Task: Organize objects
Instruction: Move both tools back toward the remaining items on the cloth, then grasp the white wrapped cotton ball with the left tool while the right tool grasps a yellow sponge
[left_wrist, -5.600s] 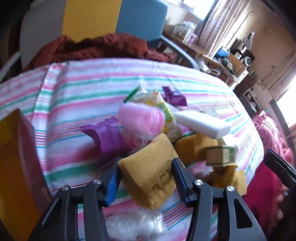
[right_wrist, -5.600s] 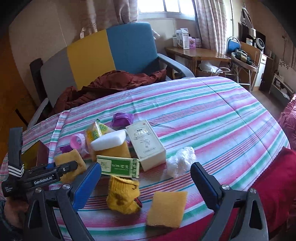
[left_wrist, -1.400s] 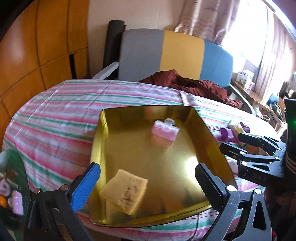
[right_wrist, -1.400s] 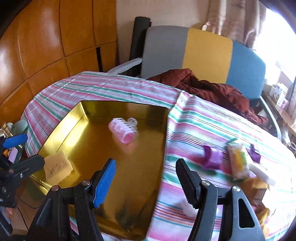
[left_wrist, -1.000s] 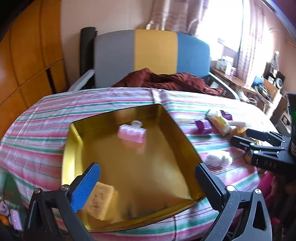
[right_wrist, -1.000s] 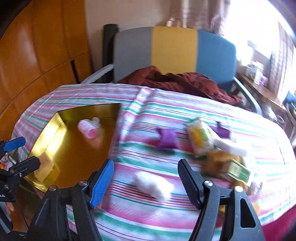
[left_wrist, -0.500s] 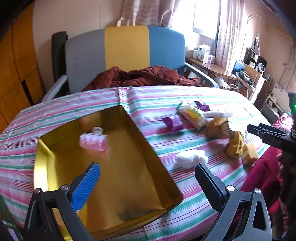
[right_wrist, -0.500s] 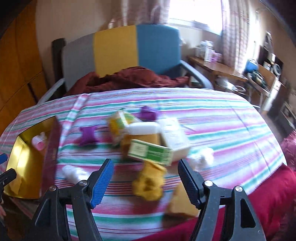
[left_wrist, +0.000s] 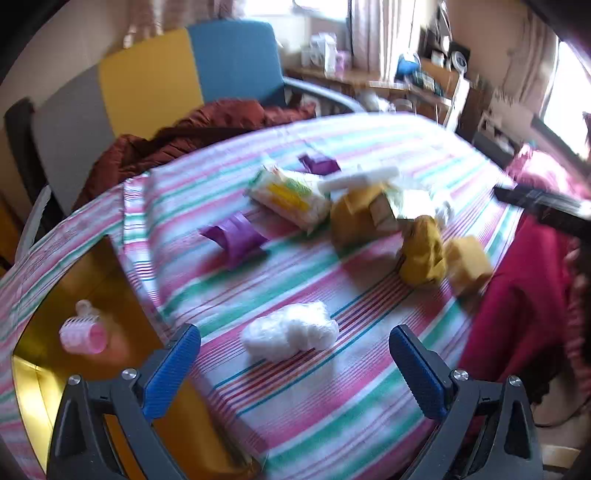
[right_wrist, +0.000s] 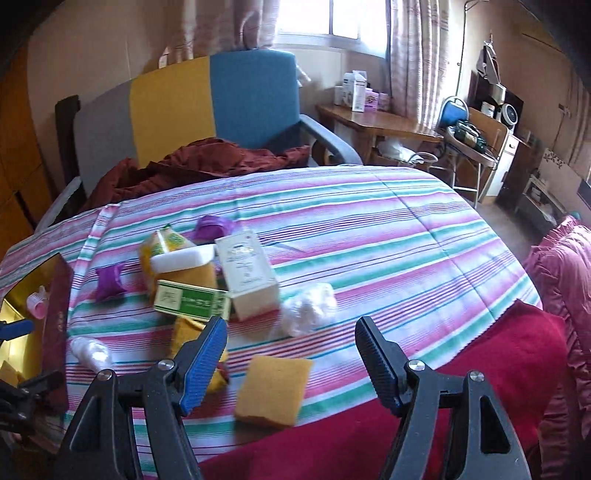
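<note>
My left gripper (left_wrist: 295, 350) is open and empty above a white plastic wad (left_wrist: 290, 334) on the striped cloth. The gold tray (left_wrist: 44, 373) at its left holds a pink hair roller (left_wrist: 83, 332). My right gripper (right_wrist: 290, 350) is open and empty just above a yellow sponge (right_wrist: 273, 389) near the table's front edge. Behind it lie a green box (right_wrist: 192, 299), a cream box (right_wrist: 247, 273), a white bar (right_wrist: 183, 260), a snack packet (right_wrist: 166, 240), purple wrappers (right_wrist: 109, 282) and a second plastic wad (right_wrist: 310, 302). A yellow sock (left_wrist: 421, 254) shows in the left wrist view.
A grey, yellow and blue armchair (right_wrist: 192, 96) with a maroon garment (right_wrist: 207, 158) stands behind the table. A red cushion (right_wrist: 509, 369) lies at the front right edge. A wooden desk (right_wrist: 373, 122) and shelves stand at the far right.
Both grippers have swung right, from over the gold tray to the pile of objects. The sponge the left gripper held 5.6 s ago was left in the tray.
</note>
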